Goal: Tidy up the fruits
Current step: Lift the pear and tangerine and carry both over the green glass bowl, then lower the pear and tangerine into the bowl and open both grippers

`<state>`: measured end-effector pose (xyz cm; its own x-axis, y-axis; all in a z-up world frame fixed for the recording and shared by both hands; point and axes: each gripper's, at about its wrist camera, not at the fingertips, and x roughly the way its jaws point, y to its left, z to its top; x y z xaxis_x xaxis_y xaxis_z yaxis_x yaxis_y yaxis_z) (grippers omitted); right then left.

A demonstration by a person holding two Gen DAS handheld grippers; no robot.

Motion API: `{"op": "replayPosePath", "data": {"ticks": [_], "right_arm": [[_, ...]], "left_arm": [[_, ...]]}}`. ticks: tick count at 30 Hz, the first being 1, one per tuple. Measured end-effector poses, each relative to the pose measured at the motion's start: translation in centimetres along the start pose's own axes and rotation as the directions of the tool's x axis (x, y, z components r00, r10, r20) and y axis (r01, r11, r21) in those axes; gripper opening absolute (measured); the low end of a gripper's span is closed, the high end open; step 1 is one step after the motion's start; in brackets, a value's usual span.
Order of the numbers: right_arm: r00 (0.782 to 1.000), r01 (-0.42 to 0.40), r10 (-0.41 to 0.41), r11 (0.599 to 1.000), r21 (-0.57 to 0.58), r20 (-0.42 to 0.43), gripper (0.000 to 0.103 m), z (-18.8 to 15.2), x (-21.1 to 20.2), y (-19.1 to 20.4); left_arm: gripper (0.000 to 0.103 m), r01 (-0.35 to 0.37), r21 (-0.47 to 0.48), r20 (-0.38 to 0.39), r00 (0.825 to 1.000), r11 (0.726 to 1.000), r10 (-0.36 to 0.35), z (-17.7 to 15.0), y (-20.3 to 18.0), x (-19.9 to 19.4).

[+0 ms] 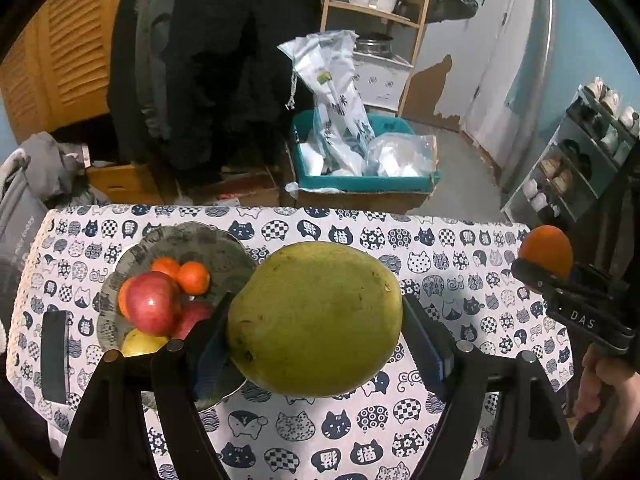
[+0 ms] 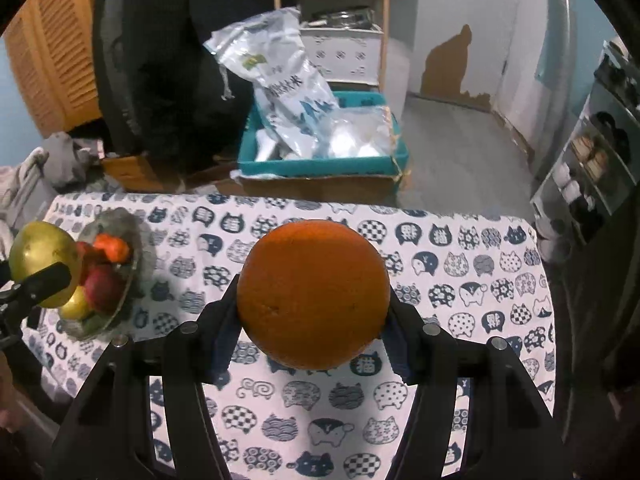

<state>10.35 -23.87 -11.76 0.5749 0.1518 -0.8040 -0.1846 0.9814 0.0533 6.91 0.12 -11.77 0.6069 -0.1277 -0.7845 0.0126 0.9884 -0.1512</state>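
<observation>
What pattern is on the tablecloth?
Navy and white cartoon cat heads on the tablecloth, clearest in the right wrist view.

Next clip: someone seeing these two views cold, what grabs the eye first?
Two fruits held up above the cat-print tablecloth: a big green mango clamped in the left gripper and an orange clamped in the right gripper. Next, the glass plate at the table's left, piled with a red apple and small oranges.

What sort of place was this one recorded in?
Most likely a lived-in home, perhaps an entryway or utility corner: a table under a cat-print cloth, a shoe rack, and a wooden shelf holding pots.
</observation>
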Motion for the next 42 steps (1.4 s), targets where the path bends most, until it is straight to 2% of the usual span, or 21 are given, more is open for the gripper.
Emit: {"op": "replayPosePath", "data": {"ticks": [9,17,28,35,42], "right_arm": [[0.998,-0.060,0.062,0.997,-0.056,0.030,0.062,0.9,-1.5,3.7],[0.994,-0.104,0.107,0.990,-0.092,0.024,0.062,1.8,-1.0,7.0],[0.985,-0.175,0.173,0.977,-0.121,-0.026,0.062,2.6,2.0,12.2],[0.976,-0.213,0.206,0.966,-0.147,-0.065,0.062,2.9,4.2,15.7],[0.969,-0.239,0.221,0.954,-0.181,-0.111,0.062,2.4,6.3,19.1]], "left_arm": [[0.081,-0.014,-0.012,0.030,0.999,1.000,0.014,-0.3,1.9,-2.4],[0.081,-0.048,-0.045,0.037,0.998,0.998,0.050,-0.9,4.5,-3.3],[0.081,-0.115,-0.098,-0.005,0.993,0.988,0.115,-2.6,9.1,-2.3],[0.081,-0.159,-0.125,-0.057,0.987,0.979,0.153,-4.2,12.1,-0.6],[0.081,-0.167,-0.147,-0.113,0.982,0.975,0.152,-5.9,14.4,1.5]]}}
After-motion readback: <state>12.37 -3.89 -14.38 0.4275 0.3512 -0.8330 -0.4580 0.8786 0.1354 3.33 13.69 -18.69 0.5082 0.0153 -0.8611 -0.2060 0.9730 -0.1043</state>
